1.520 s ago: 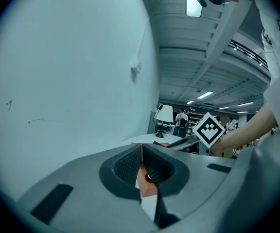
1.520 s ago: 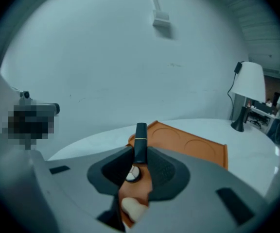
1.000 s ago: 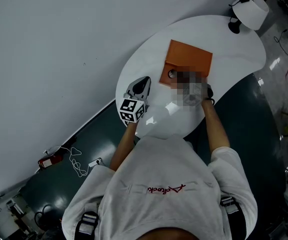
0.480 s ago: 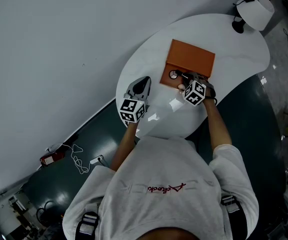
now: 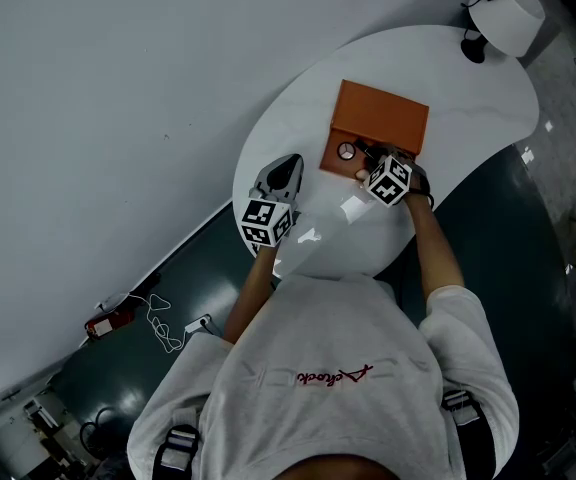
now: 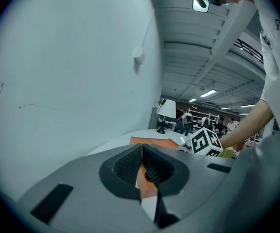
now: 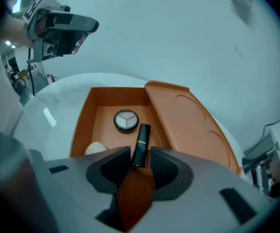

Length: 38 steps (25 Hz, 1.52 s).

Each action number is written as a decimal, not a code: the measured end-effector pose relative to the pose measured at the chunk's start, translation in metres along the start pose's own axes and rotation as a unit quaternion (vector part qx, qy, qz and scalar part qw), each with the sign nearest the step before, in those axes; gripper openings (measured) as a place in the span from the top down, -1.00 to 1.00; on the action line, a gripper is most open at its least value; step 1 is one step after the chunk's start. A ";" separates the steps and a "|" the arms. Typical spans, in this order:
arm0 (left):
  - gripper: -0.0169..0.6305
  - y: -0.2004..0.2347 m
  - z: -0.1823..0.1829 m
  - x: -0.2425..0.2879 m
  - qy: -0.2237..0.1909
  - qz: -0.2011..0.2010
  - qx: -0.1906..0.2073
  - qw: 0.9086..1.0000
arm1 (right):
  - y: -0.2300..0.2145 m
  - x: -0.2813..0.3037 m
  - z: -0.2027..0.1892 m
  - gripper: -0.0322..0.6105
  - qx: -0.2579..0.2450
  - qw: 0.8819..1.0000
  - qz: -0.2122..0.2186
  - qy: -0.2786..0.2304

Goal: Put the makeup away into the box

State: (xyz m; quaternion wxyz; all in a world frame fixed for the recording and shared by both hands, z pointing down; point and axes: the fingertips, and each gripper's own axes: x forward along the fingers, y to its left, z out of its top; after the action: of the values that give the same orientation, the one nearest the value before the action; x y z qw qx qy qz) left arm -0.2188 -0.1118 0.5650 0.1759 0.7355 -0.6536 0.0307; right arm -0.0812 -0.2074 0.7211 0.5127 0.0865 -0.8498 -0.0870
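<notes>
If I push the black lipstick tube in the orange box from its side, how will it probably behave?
The black lipstick tube looks hard and stiff, so it should not bend. Its glossy shell may slip in a grip. Small and slender, it is probably light and would slide or roll easily across the orange box floor.

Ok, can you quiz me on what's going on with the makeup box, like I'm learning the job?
1. What stands between the jaws of the right tool? A) a black lipstick B) a spoon C) a comb
2. True or false: the lid of the orange box is shut.
3. Fill in: the round thing with three shades lying in the box is a ______.

Key:
1. A. The jaws have just been opening, with the lipstick between them.
2. False. The lid lies open.
3. compact
</notes>
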 end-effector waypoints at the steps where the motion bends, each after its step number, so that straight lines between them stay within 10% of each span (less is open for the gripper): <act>1: 0.91 0.001 0.001 0.000 -0.001 -0.001 0.001 1.000 | -0.001 -0.001 0.000 0.51 -0.001 1.000 -0.004 0.000; 10: 0.91 -0.010 0.006 0.001 -0.005 -0.031 0.008 0.999 | -0.011 -0.029 0.013 0.46 0.055 0.996 -0.052 -0.043; 19: 0.91 -0.029 0.018 -0.006 -0.017 -0.059 0.021 0.998 | -0.009 -0.069 0.024 0.84 0.111 0.983 -0.111 -0.095; 23: 0.91 -0.035 0.022 -0.010 -0.021 -0.068 0.028 0.997 | -0.017 -0.093 0.028 0.84 0.221 0.956 -0.124 -0.149; 30: 0.91 -0.056 0.029 -0.004 -0.023 -0.102 0.036 0.994 | -0.038 -0.154 0.018 0.84 0.394 0.870 -0.153 -0.254; 38: 0.91 -0.109 0.031 0.008 -0.026 -0.171 0.056 0.983 | -0.027 -0.202 -0.030 0.84 0.420 0.845 -0.212 -0.254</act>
State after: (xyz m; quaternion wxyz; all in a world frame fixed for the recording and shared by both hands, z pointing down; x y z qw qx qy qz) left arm -0.1173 -0.1192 0.5145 0.1201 0.8454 -0.5202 0.0173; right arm 0.0395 -0.1876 0.5553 0.1622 0.4468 -0.8664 0.1528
